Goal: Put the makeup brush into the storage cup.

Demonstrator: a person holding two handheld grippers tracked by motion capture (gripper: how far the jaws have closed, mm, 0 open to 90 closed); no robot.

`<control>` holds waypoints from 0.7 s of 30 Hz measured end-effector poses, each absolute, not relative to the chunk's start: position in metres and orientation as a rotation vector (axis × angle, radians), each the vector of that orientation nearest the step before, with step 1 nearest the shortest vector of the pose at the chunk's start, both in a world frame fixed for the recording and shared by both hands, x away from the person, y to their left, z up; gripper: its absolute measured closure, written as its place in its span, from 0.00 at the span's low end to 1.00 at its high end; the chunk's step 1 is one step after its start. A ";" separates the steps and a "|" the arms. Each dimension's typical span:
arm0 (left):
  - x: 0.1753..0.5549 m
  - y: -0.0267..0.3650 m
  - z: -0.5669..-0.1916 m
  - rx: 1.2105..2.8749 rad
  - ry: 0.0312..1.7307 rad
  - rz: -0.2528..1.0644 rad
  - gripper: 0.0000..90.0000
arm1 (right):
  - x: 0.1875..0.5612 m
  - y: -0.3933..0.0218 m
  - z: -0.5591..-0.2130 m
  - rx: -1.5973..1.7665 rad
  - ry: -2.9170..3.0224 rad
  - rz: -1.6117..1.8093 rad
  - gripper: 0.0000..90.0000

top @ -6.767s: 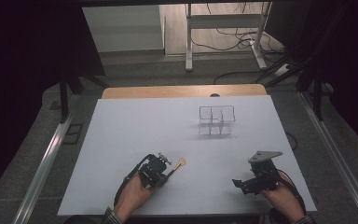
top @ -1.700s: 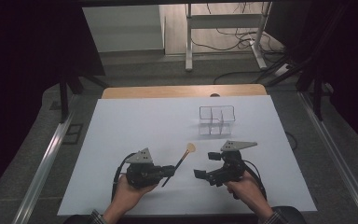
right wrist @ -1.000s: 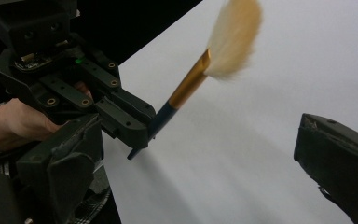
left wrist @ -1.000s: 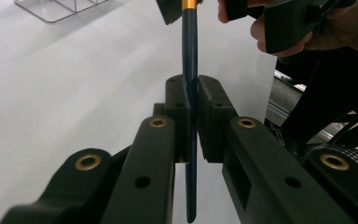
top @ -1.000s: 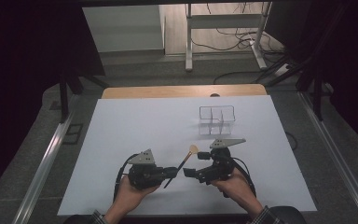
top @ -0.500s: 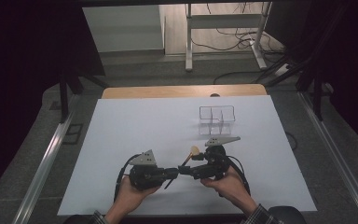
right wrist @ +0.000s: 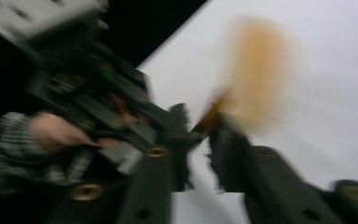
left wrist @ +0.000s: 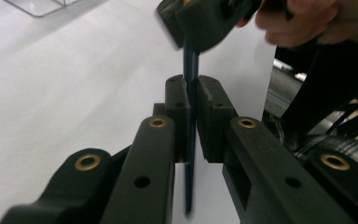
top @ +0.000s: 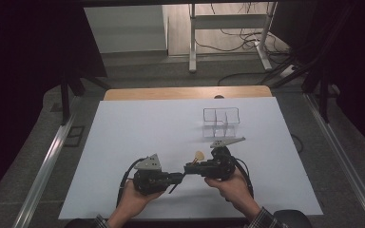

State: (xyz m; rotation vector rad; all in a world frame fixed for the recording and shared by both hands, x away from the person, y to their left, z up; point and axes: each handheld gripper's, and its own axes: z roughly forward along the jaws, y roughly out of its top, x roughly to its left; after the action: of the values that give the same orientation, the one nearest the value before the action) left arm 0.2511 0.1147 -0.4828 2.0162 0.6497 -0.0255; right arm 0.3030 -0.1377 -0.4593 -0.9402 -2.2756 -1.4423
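White table top (top: 123, 142) in a dim room, dark floor on both sides.

Close to the near edge, just right of its middle: left gripper (top: 178, 178) pressed together on the lower shaft of a thin dark-blue-handled brush with a tan rounded head (top: 199, 155), held tilted off the surface. Seen along the left gripper's jaws (left wrist: 192, 93), pads tight against both sides of the dark handle (left wrist: 190, 65).

Meeting it from the right: right gripper (top: 190, 168), jaws just closed, now pinching the same handle close below the tan head; blurred in the right gripper view (right wrist: 200, 126).

Likely trouble: two clamps on one slender shaft. Pulling away before the left grip lets go could bend or snap it, or drag it askew through the pads. Gripping so near the head could crush the bristles. Letting go too early on a shallow pinch could drop it onto the table.

Farther back, right of centre: clear plastic box with dividers (top: 221, 121), well apart, nothing standing between. Along the far edge, a strip of bare wood (top: 185, 92). Beyond, white metal frame legs (top: 192, 42) and loose cables on the floor.
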 end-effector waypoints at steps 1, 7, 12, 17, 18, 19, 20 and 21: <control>0.250 0.112 -0.483 2.036 0.643 -0.017 0.93 | 0.303 -0.138 -0.459 -0.943 -2.232 -1.439 0.93; 0.250 0.112 -0.483 2.052 0.660 0.010 0.84 | 0.301 -0.136 -0.457 -0.928 -2.294 -1.422 0.93; 0.251 0.115 -0.481 2.056 0.684 0.038 0.66 | 0.300 -0.139 -0.455 -0.934 -2.346 -1.426 0.93; 0.249 0.113 -0.482 2.089 0.690 0.096 0.49 | 0.301 -0.141 -0.454 -0.948 -2.370 -1.424 0.93; 0.249 0.113 -0.483 2.108 0.682 0.119 0.47 | 0.301 -0.142 -0.454 -0.953 -2.378 -1.425 0.93; 0.249 0.112 -0.484 2.116 0.680 0.122 0.45 | 0.301 -0.142 -0.454 -0.956 -2.386 -1.428 0.93; 0.249 0.112 -0.484 2.116 0.680 0.122 0.43 | 0.301 -0.142 -0.454 -0.956 -2.386 -1.428 0.93; 0.248 0.111 -0.484 2.129 0.677 0.129 0.40 | 0.302 -0.144 -0.453 -0.955 -2.403 -1.433 0.93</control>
State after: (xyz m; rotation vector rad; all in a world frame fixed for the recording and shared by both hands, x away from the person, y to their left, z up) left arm 0.2479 0.1114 -0.4841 2.1286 0.6766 0.1289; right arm 0.3017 -0.1438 -0.4534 -0.9554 -2.4030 -1.4330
